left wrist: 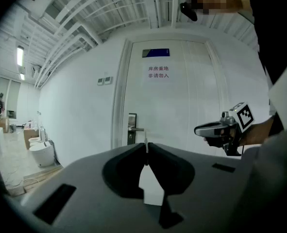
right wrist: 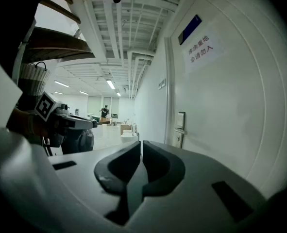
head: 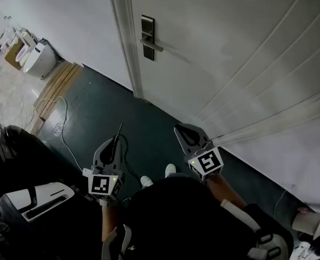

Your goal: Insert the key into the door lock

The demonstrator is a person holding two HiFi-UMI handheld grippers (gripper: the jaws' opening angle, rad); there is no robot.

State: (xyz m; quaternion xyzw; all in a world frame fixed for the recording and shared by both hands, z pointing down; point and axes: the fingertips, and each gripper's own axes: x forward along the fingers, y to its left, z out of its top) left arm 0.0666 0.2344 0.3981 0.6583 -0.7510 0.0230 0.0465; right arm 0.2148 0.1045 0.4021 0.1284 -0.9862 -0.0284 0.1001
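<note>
A thin pale metal key is held clamped between the fingers of the left gripper, well apart from the dark metal lock plate with lever handle on the white door far ahead. The right gripper is empty, its fingers almost together. The key is judged to be in hand, with approach and insertion left. One key, one lock and two grippers are counted.

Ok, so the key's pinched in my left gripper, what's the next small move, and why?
Probably carry the left gripper up and forward toward the door lock. Its fingers are shut on the key, whose tip points roughly at the lock, but the head view shows the gripper low and well apart from it. The keyhole is too small to make out.
</note>
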